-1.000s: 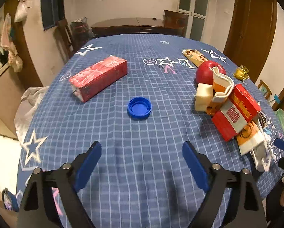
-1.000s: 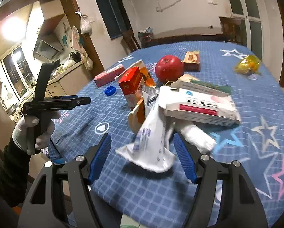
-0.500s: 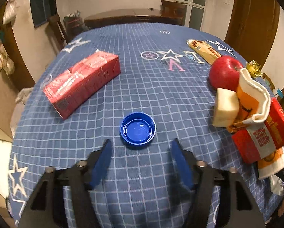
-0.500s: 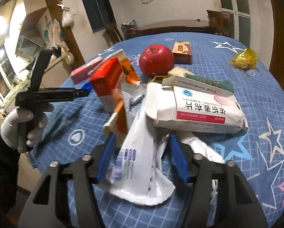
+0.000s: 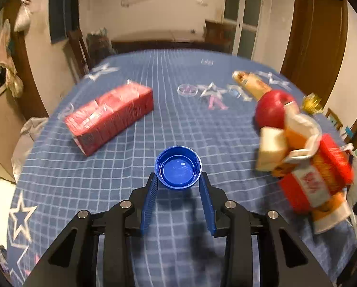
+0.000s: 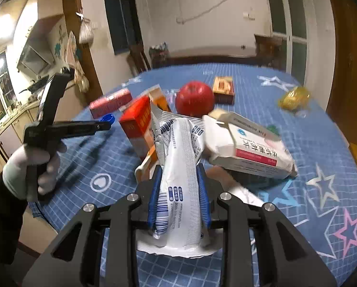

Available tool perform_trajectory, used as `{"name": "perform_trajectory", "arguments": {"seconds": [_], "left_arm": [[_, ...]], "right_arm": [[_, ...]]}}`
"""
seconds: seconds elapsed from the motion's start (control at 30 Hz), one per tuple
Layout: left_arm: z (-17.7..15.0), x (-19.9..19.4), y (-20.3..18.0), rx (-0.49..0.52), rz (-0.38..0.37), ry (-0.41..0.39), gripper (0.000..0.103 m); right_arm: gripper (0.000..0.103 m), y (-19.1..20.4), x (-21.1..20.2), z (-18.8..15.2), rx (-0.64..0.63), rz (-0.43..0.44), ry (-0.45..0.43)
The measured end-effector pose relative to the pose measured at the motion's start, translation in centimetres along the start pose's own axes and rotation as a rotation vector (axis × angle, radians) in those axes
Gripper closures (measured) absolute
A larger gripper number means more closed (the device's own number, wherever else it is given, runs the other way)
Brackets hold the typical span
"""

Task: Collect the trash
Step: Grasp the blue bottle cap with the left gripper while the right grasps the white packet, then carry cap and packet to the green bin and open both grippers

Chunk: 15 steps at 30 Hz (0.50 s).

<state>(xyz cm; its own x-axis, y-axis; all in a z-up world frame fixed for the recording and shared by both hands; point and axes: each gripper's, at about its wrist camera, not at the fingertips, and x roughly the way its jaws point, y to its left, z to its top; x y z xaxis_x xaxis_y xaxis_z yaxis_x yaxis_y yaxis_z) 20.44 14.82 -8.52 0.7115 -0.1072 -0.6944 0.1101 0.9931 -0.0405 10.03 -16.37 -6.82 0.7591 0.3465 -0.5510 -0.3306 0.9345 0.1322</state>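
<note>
Left gripper [image 5: 178, 179] fingers just closing, pinching the stiff, light blue cap [image 5: 178, 167] by its rim; right gripper [image 6: 179, 174] squeezes the crinkly, floppy white wrapper [image 6: 180, 167] mid-length, also just closing.

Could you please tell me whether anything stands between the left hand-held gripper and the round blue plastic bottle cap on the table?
Nothing visible does. The left hand-held gripper has just been closing, and the round blue plastic bottle cap already sits between its fingertips on the blue checked tablecloth. The red rectangular carton lies well off to one side.
</note>
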Motion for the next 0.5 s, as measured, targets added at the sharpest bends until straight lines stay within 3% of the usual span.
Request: {"name": "perform_trajectory", "arguments": {"seconds": [0.27, 0.5], "left_arm": [[-0.4, -7.0, -3.7, -0.004, -0.059, -0.148, 0.066], [-0.2, -10.8, -7.5, 0.021, -0.120, -0.213, 0.066]], "right_arm": [[0.076, 0.7, -2.1, 1.3, -0.004, 0.071, -0.081], [0.076, -0.2, -3.7, 2.6, -0.007, 0.032, -0.153]]}}
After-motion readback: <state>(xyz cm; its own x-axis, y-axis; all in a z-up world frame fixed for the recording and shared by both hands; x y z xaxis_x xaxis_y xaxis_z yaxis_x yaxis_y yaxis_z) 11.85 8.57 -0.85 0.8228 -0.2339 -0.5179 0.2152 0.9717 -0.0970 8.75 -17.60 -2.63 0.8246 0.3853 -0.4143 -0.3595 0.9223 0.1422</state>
